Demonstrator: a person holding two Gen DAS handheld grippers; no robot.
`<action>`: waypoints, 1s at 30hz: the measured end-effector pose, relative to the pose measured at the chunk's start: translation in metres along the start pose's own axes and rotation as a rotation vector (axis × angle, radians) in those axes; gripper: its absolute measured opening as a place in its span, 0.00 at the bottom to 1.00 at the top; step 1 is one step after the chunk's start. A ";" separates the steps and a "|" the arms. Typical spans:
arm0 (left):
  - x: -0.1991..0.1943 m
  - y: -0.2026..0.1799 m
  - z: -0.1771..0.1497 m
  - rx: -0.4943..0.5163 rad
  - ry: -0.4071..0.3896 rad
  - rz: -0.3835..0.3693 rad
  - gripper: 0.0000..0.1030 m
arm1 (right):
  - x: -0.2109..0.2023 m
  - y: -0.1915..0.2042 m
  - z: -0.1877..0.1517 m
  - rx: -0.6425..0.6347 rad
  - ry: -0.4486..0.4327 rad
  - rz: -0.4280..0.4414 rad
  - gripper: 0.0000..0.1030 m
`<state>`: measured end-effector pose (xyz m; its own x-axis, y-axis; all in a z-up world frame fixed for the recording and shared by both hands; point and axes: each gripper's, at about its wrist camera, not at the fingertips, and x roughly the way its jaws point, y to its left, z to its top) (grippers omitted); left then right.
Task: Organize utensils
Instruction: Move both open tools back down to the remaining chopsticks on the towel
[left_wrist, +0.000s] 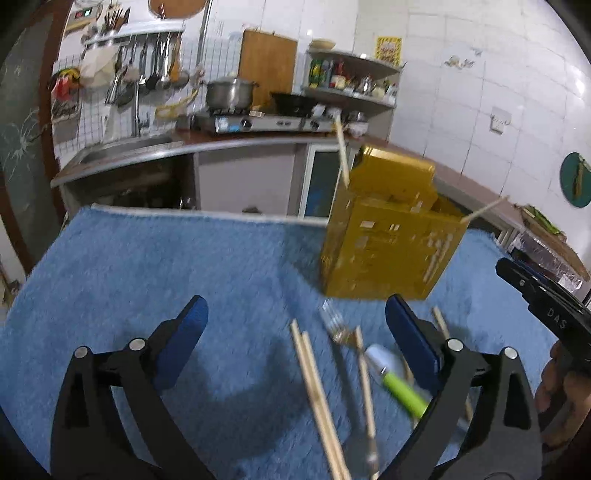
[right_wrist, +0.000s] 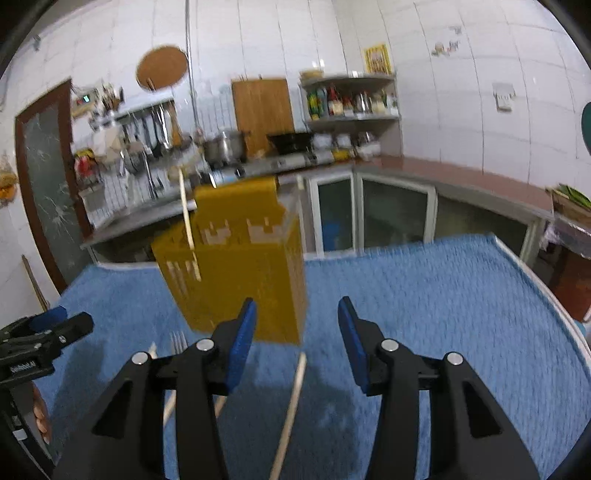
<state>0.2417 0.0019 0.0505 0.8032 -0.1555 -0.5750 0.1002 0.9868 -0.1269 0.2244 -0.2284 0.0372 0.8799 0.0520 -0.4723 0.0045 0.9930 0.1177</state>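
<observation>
Standing upright on the fuzzy blue cloth (left_wrist: 155, 266) that covers the table is a tall mustard-yellow perforated plastic utensil holder (left_wrist: 388, 243), with two pale wooden chopsticks poking out of its top: one (left_wrist: 341, 151) leans up toward the counter, the other (left_wrist: 485, 210) angles out at its right corner. The left gripper (left_wrist: 295, 332) hangs above the cloth with its blue-padded jaws spread wide and nothing between the pads. Loose utensils lie on the cloth below and ahead of it: a pair of long wooden chopsticks (left_wrist: 317, 395) side by side, a metal fork (left_wrist: 334, 325) with tines pointing at the holder, and a lime-green-handled tool (left_wrist: 400, 391) with a pale head (blurred, so its kind is unclear). The right gripper (right_wrist: 297, 339) hovers just short of the holder, jaws partly open and empty, a single wooden chopstick (right_wrist: 290, 413) lying on the cloth beneath the gap
</observation>
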 end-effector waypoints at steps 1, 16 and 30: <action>0.004 0.002 -0.004 -0.006 0.027 0.007 0.91 | 0.004 0.001 -0.005 -0.001 0.029 -0.010 0.44; 0.036 0.002 -0.047 0.010 0.239 0.018 0.77 | 0.045 0.000 -0.059 -0.002 0.310 -0.060 0.44; 0.055 0.004 -0.053 -0.026 0.314 0.002 0.55 | 0.052 -0.001 -0.058 0.009 0.339 -0.069 0.44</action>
<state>0.2548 -0.0049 -0.0243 0.5826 -0.1635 -0.7961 0.0803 0.9863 -0.1438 0.2421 -0.2207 -0.0384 0.6691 0.0187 -0.7429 0.0639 0.9945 0.0826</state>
